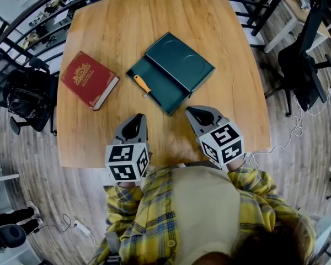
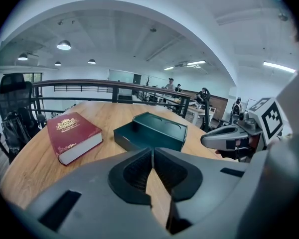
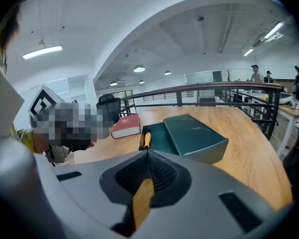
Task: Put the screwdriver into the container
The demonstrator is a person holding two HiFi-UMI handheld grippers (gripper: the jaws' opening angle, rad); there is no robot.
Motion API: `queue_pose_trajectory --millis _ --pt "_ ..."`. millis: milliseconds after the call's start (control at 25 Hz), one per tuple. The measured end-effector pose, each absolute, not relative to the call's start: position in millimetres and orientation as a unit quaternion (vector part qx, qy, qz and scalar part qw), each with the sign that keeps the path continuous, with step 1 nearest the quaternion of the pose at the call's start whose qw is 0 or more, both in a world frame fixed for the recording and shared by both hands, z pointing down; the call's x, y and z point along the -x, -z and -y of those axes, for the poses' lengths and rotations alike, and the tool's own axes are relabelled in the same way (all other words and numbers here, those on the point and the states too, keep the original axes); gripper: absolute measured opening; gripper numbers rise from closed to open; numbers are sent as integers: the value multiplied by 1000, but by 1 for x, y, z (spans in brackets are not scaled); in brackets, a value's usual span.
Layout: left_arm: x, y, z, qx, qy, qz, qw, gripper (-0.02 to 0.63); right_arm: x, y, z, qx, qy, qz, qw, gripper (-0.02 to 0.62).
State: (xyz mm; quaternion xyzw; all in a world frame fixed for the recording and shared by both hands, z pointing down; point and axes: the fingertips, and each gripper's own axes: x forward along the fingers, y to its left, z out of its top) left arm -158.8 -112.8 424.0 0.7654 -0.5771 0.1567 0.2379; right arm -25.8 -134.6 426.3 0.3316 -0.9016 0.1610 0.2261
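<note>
**Item 1. Table (image 1: 231, 93).** Round-cornered wooden top that carries all items below.

**Item 2. Container (image 1: 161, 93).** Dark green shallow tray at mid-table. Its lid (image 1: 179, 62) sits shifted over the far-right part, so the near-left part is open. Judged: the lid is offset this way to give access to the tray.

**Item 3. Screwdriver (image 1: 142, 84).** It has an orange handle and a short metal shaft. It lies flat inside the open part of the container, along its left wall. The right gripper view shows the same, with the handle (image 3: 146, 139) inside the tray. Judged: the task's goal looks met, with nothing left to carry.

**Item 4. Book (image 1: 89, 79).** Red hardback with a gold emblem, lying flat. It is left of the container and apart from it. It has no part in the task.

**Item 5. Left gripper (image 1: 137, 119).** It hangs over the near edge of the table, angled down toward the table. Its jaws are clenched pad to pad with nothing between them, as its own view shows (image 2: 152, 153).

**Item 6. Right gripper (image 1: 196, 114).** It is beside the left one, near the container's near corner but not touching it. Its jaws are likewise pressed together and empty (image 3: 148, 156). Judged: both are held low, closed and clear of the container because no grasp is needed at this stage.
</note>
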Motion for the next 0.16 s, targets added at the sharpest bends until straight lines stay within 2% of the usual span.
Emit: queue_pose_trajectory --millis 160 --pt "159 -424 113 -767 -155 576 238 21 27 -425 135 -333 -160 901 226 64"
